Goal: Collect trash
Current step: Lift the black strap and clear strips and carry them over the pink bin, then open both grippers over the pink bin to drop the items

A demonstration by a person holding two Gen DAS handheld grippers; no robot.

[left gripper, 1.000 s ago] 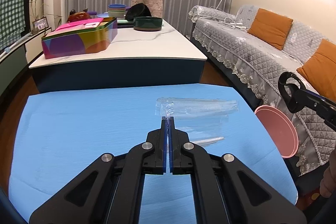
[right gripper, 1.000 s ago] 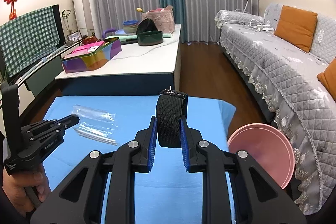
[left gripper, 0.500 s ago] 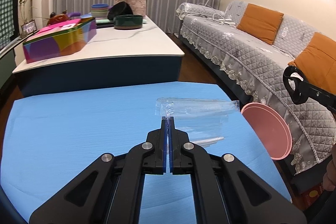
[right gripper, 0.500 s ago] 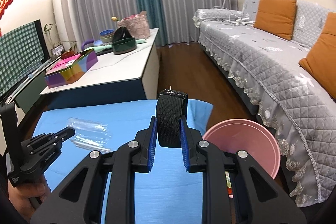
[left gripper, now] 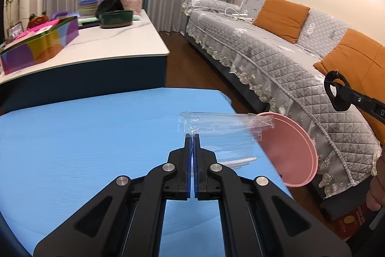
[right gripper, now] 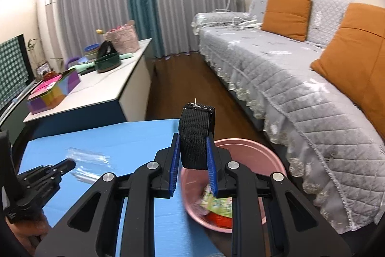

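Observation:
My left gripper (left gripper: 192,135) is shut on a clear plastic wrapper (left gripper: 223,134) and holds it over the right edge of the blue table (left gripper: 84,136), next to the pink basin (left gripper: 291,148). My right gripper (right gripper: 193,155) is shut on a black elastic band loop (right gripper: 196,134) and holds it above the pink basin (right gripper: 259,151), which has colourful wrappers (right gripper: 216,205) inside. The left gripper (right gripper: 60,166) and wrapper (right gripper: 87,164) also show in the right wrist view. The right gripper with the band (left gripper: 334,94) shows at the right of the left wrist view.
A grey quilted sofa (left gripper: 276,49) with orange cushions (left gripper: 281,16) runs along the right. A white-topped counter (left gripper: 101,45) behind the table carries a colourful box (left gripper: 41,45) and bowls (left gripper: 116,18). Wooden floor lies between table and sofa.
Both grippers have moved right towards the pink basin. The right gripper with the band is now over the basin, and the left gripper's wrapper reaches the basin's rim.

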